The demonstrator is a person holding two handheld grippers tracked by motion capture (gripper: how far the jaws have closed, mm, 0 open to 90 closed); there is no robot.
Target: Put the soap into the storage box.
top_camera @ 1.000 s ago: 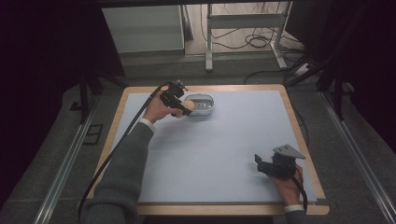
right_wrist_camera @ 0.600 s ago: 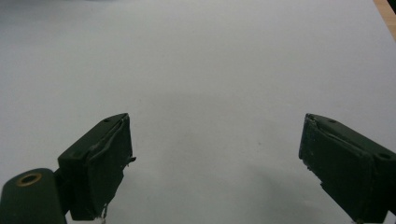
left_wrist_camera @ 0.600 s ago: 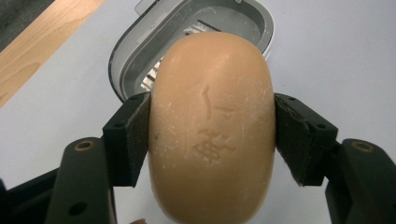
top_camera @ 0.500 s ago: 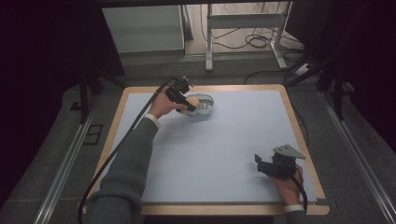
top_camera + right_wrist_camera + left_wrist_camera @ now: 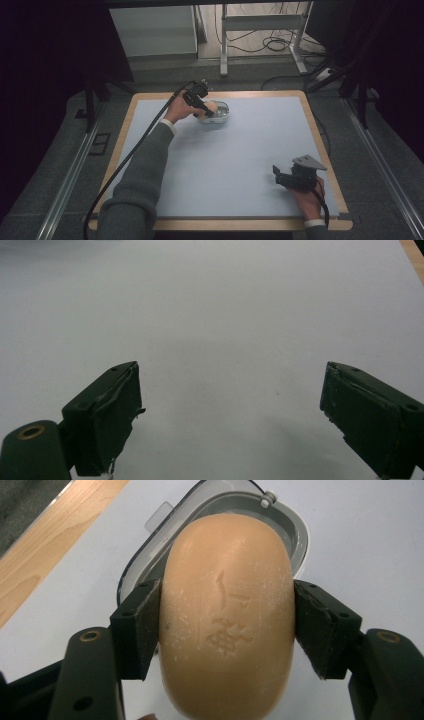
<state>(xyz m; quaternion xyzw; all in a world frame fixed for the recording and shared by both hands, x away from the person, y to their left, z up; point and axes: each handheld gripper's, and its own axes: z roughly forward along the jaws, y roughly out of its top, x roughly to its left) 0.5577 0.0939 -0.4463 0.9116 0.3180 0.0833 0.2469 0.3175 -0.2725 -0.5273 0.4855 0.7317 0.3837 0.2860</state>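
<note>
Left gripper [image 5: 227,625] clamps an oval peach-coloured soap bar [image 5: 227,615] by its sides, directly above the grey plastic soap dish [image 5: 295,535] at the table's far edge; right gripper [image 5: 230,415] wide open, empty, near corner

A wooden-edged table [image 5: 320,130] with a pale blue-grey top stands on a grey floor [image 5: 60,150] — dim light, the left and right sides of the room falling into black. Metal rails [image 5: 70,175] run along the floor at either side of the table. At the far end stand a pale cabinet [image 5: 152,30] and a white metal frame [image 5: 260,22], with dark cables [image 5: 272,45] looped on the floor beneath the frame.
</note>
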